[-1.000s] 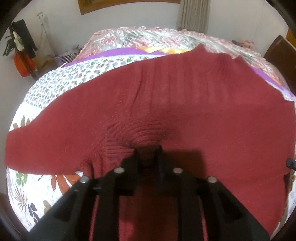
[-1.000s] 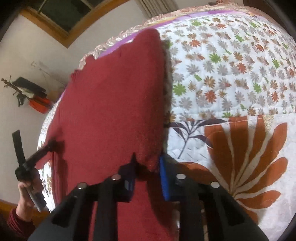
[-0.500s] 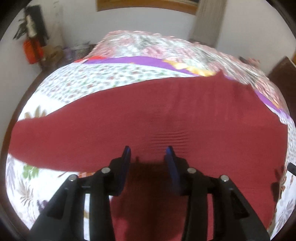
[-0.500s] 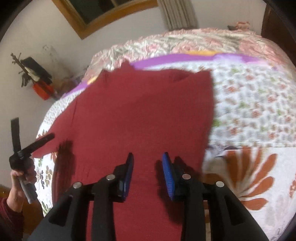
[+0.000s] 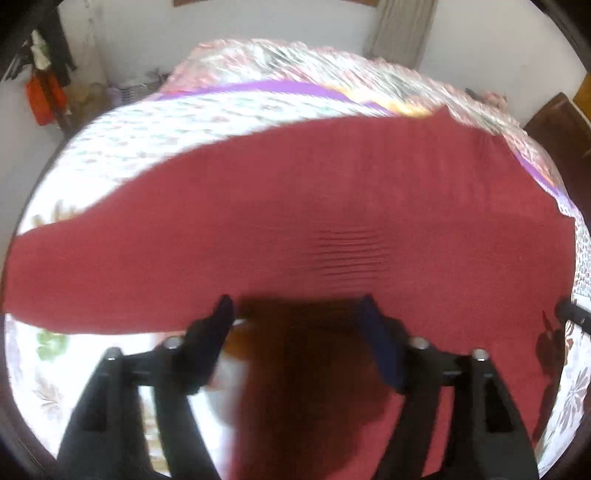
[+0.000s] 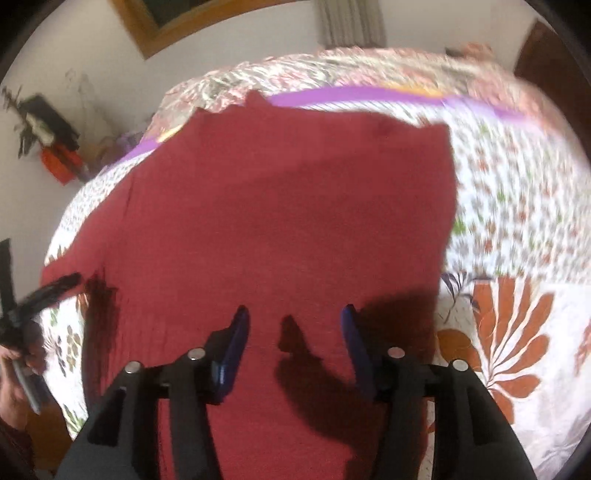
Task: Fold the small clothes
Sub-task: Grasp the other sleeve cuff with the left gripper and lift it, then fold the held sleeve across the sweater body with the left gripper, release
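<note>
Maroon knit sweater point(image 5: 332, 206) lies spread on the floral bed quilt point(image 6: 517, 206), ahead of and beneath both jaws; left gripper point(image 5: 297, 314) jaws wide apart, empty; right gripper point(image 6: 295, 321) likewise; judged early: one fold seems laid, sleeve extended left, further folds remain.

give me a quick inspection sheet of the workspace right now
surface: bed with floral quilt, purple band near the far end
job's things: maroon knit sweater spread flat on the quilt
clutter: nothing seen on the quilt
grippers: left gripper open, above the sweater's near edge; right gripper open, over the sweater, holding nothing
cables: nothing seen
surroundings: white walls, curtain, wood-framed window, dark and orange items hanging on the wall
</note>
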Motion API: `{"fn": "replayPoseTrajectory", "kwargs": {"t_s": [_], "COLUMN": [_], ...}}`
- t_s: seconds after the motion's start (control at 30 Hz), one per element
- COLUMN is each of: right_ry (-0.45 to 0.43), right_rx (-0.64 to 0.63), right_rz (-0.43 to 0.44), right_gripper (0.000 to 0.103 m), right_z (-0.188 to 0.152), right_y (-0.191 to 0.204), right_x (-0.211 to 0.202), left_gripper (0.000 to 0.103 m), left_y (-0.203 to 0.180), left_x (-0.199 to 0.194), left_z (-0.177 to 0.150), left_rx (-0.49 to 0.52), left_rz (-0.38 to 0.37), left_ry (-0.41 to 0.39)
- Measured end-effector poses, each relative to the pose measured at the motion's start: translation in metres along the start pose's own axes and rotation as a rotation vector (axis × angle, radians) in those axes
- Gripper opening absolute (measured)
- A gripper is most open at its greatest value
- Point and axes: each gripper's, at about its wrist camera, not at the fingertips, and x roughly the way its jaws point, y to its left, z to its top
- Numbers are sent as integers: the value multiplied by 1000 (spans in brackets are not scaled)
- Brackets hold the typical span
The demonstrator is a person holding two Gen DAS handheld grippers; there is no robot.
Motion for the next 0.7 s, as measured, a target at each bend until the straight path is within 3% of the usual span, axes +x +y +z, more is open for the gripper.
{"fn": "replayPoseTrajectory", "kwargs": {"t_s": [0.13, 0.2, 0.3, 0.4, 0.47, 0.7], "right_ry": [-9, -5, 12, 31, 41, 53], "right_rx": [-63, -80, -92, -83, -78, -103], "right_rz": [24, 34, 42, 47, 54, 35], "right_gripper": [61, 62, 62, 62, 62, 62], "right_z": [-1, -3, -5, -7, -11, -11], "right_y": [35, 47, 70, 82, 85, 100], "right_x": [1, 6, 18, 30, 35, 45], "left_gripper": [72, 72, 72, 72, 72, 81], "left_y": [116, 177, 245, 290, 306, 320], "left_x": [-14, -19, -18, -10, -2, 16], "left_z": [-9, -18, -28, -35, -36, -27], "left_rx": [-214, -317, -462, -593, -629, -664], "left_rz": [55, 139, 188, 160, 130, 53], "left_ry": [45, 54, 75, 87, 90, 39]}}
